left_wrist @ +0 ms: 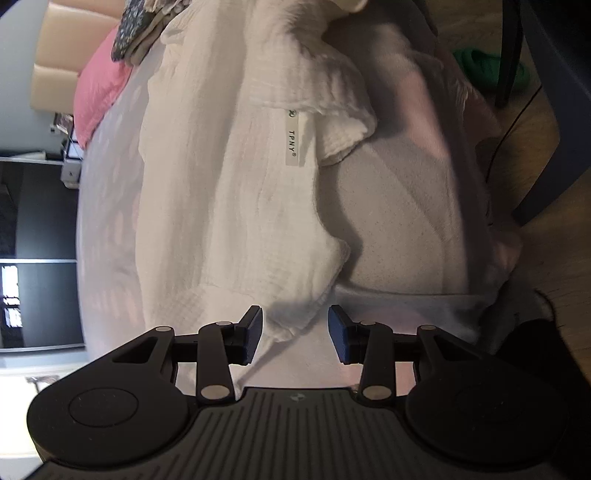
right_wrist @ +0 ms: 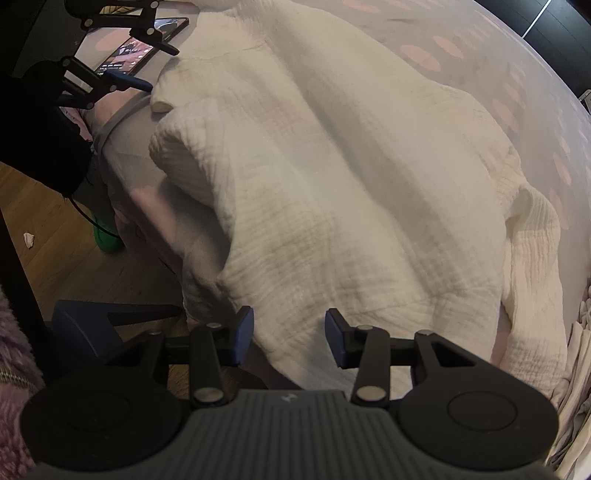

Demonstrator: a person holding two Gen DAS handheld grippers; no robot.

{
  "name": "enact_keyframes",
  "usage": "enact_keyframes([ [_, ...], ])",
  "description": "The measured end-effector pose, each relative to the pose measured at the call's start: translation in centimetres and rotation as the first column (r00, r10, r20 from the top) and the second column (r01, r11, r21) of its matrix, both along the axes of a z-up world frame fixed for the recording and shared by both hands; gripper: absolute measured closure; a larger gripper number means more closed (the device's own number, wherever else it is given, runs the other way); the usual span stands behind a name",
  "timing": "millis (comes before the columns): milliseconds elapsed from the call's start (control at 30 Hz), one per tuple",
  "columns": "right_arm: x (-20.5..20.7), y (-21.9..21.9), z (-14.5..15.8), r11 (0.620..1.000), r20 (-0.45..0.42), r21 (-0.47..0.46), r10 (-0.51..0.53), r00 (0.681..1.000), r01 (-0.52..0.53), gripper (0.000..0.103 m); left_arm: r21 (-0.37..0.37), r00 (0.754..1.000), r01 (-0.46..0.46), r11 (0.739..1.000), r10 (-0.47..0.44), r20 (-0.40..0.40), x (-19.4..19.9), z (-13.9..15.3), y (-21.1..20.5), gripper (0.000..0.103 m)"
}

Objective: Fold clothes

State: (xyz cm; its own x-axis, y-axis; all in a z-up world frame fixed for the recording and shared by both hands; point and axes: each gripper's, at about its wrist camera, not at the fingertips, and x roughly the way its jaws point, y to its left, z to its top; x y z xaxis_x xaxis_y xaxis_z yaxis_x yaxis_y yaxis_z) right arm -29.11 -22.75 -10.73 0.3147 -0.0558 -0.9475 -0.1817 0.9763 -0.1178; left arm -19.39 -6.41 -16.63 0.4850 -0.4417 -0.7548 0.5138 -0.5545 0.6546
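Note:
A white crinkled-cotton garment (left_wrist: 229, 192) lies spread on the bed, with a white "TPNY" label (left_wrist: 295, 138) showing. My left gripper (left_wrist: 295, 334) is open, its blue pads either side of a corner of the garment at the bed's edge. In the right wrist view the same garment (right_wrist: 351, 192) covers most of the bed. My right gripper (right_wrist: 290, 338) is open, with the garment's hem lying between and under its pads. The left gripper (right_wrist: 142, 84) shows at the far upper left of that view, at the garment's other end.
The bed sheet (right_wrist: 517, 96) is pale with pink spots. A pink pillow (left_wrist: 96, 92) and a pile of patterned clothes (left_wrist: 140, 26) lie at the bed's far end. A phone (right_wrist: 136, 48) rests near the bed's edge. Wooden floor (right_wrist: 55, 240), a green object (right_wrist: 107, 243) and a dark chair (left_wrist: 554, 92) stand beside the bed.

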Motion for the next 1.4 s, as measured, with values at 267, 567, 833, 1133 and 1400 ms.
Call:
enact_keyframes([
  [267, -0.8, 1.1, -0.1, 0.998, 0.005, -0.023, 0.058, 0.998, -0.058, 0.05, -0.005, 0.989, 0.087, 0.996, -0.086, 0.123, -0.3, -3.0, -0.1, 0.066],
  [567, -0.1, 2.4, -3.3, 0.989, -0.12, -0.101, 0.096, 0.988, -0.108, 0.047, -0.046, 0.984, 0.086, 0.995, -0.078, 0.159, -0.7, -3.6, -0.3, 0.066],
  [833, -0.5, 3.7, -4.3, 0.953, -0.108, -0.274, 0.101, 0.989, -0.127, 0.082, -0.002, 0.906, 0.275, 0.961, -0.259, 0.333, -1.5, -5.9, 1.2, 0.066],
  [1133, -2.7, 0.8, 3.8, 0.927, 0.204, -0.368, 0.009, 0.979, 0.068, 0.096, 0.028, 0.877, 0.291, 0.956, -0.278, 0.393, -1.8, -7.3, 0.7, 0.072],
  [1400, -1.8, -3.0, 11.2, 0.887, 0.457, -0.401, -0.021, 0.889, 0.227, 0.097, -0.306, 0.97, -0.209, 0.929, 0.236, 0.055, 0.1, 1.9, -6.0, 0.095],
])
